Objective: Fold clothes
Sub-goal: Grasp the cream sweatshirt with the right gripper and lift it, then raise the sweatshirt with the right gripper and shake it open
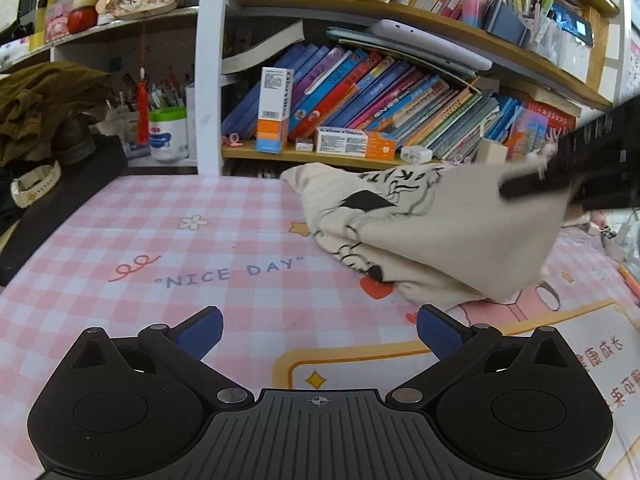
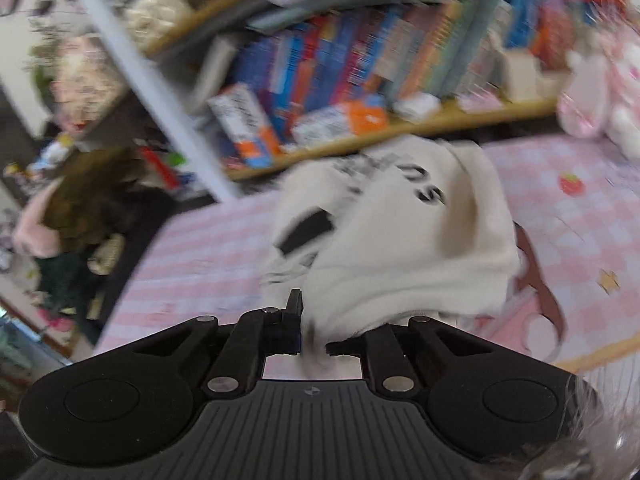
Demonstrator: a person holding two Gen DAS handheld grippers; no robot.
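A cream garment with black print (image 1: 432, 220) lies bunched on the pink checked cloth (image 1: 160, 240), right of centre. My left gripper (image 1: 319, 330) is open and empty, low over the cloth, short of the garment. My right gripper (image 1: 532, 184) comes in from the right edge and lifts an edge of the garment. In the right wrist view, which is blurred, my right gripper (image 2: 314, 328) is shut on a fold of the cream garment (image 2: 400, 232), which hangs down from it to the cloth.
A bookshelf (image 1: 360, 92) full of books and boxes runs along the far edge. An olive garment (image 1: 44, 108) is piled at the far left on dark items. A white shelf post (image 1: 208, 80) stands behind the cloth. Pink plush toys (image 2: 600, 92) sit at the right.
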